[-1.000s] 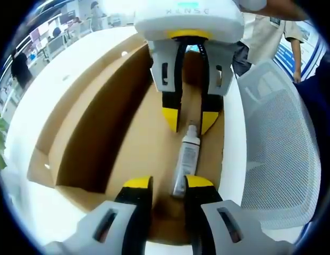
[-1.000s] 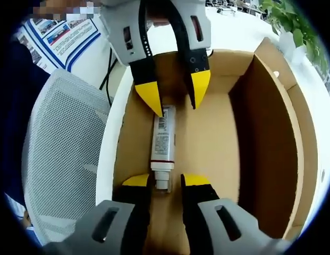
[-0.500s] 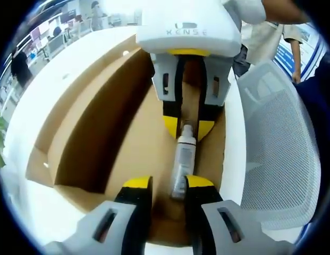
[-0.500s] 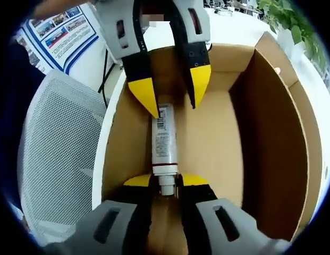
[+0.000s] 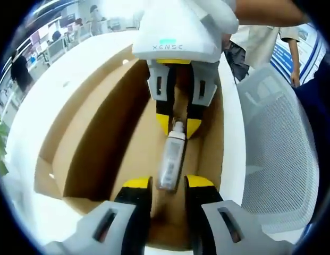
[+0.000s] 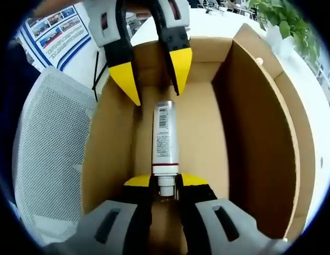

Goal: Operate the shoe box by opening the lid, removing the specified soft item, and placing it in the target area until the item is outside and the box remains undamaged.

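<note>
Here the right gripper (image 6: pixel 159 183) jaws clamp the tube's (image 6: pixel 163 138) neck, left gripper (image 5: pixel 168 186) jaws apart.

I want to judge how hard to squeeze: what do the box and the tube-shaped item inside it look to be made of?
The box looks like plain brown corrugated cardboard, matte, with raw cut edges along its walls. The tube looks like smooth white plastic with a slight sheen, printed text and a barcode; whether it is soft or rigid cannot be told. The right hand-held gripper is shut on its narrow cap end.
</note>
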The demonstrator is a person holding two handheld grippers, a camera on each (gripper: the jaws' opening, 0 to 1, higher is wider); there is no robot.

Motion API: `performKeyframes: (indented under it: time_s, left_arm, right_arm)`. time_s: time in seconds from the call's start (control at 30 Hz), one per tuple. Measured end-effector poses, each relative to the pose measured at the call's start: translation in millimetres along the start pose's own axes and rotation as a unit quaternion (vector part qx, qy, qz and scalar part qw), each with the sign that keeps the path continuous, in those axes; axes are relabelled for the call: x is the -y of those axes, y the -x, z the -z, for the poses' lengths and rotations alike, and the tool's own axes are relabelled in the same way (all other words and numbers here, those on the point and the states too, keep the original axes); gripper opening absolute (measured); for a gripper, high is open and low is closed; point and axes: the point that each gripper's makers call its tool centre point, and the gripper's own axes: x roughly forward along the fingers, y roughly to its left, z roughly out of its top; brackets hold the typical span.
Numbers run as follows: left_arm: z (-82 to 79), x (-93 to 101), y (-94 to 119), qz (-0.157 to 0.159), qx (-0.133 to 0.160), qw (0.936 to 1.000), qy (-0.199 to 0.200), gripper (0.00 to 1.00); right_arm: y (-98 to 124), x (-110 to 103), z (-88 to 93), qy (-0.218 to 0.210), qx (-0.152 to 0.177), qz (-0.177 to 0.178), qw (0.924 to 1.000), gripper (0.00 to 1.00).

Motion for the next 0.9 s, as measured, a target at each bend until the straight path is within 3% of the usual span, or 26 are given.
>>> performKeyframes:
  time_s: [0.37, 0.9]
  left_arm:
    - [-13.0, -5.7, -10.6, 0.004, -0.007, 0.9998, -0.019, 0.22]
    - [-23.8, -2.2, -42.0, 0.025, -0.02, 0.9982, -0.05, 0.22]
  right_arm:
    - [6.1, 6.4, 11.5, -0.003, 0.0, 0.014, 0.9999, 0.17]
    - [5.2, 6.7, 10.4, -0.003, 0.005, 0.013, 0.9999, 0.17]
